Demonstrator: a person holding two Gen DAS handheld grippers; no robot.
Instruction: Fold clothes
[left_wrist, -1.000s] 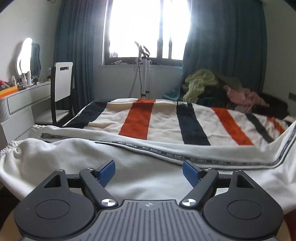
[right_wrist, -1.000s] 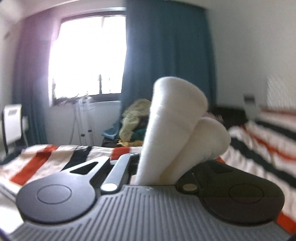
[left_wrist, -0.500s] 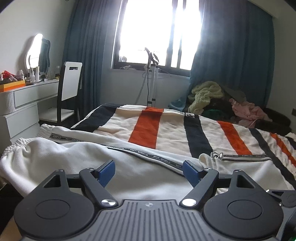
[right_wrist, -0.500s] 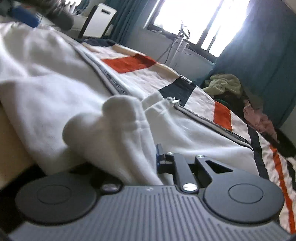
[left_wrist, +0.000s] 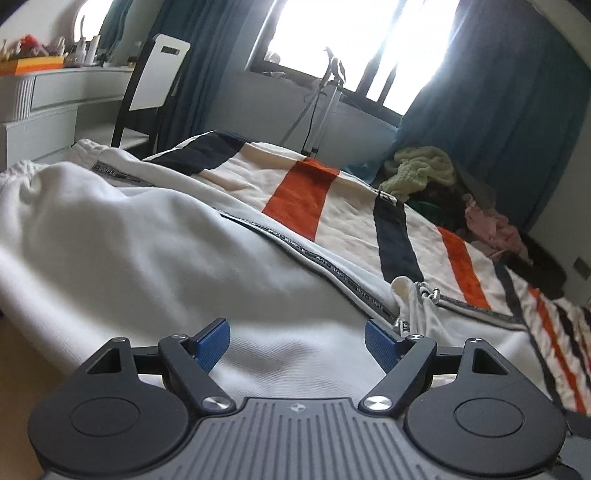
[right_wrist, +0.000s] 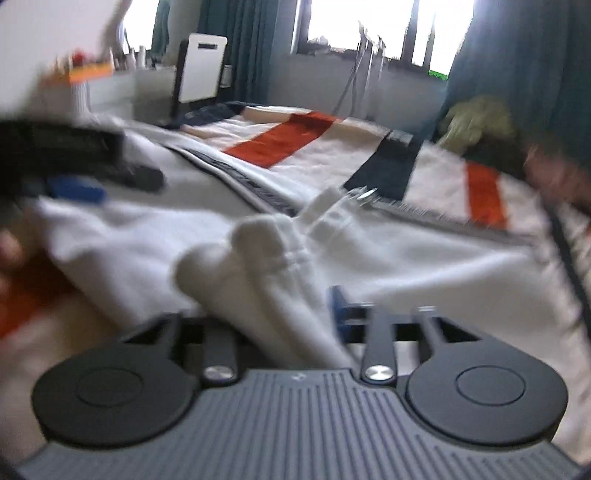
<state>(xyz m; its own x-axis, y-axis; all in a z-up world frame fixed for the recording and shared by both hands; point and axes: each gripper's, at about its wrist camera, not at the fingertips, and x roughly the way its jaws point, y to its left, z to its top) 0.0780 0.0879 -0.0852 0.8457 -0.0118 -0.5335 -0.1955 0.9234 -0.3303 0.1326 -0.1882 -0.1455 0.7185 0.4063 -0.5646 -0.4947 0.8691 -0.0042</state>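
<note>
The white garment was spread across the striped bed cover, filling the lower left and middle of the left wrist view, with its dark lettered trim running diagonally toward the lower right. The left claw sat at the bottom of that frame with its jaws standing wide, blue pads hovering just over the cloth and gripping nothing.

In the right wrist view, pretty blurry, the right claw was at bottom centre with its jaws opening. A bunched white fold of the garment lay between them, draped over the claw, but the one blue pad I could see wasn't pressing on it. The left claw showed as a dark smear at the middle left there.

A pile of clothes was heaped at the right by the blue curtain, and a white chair stood at the upper left.
</note>
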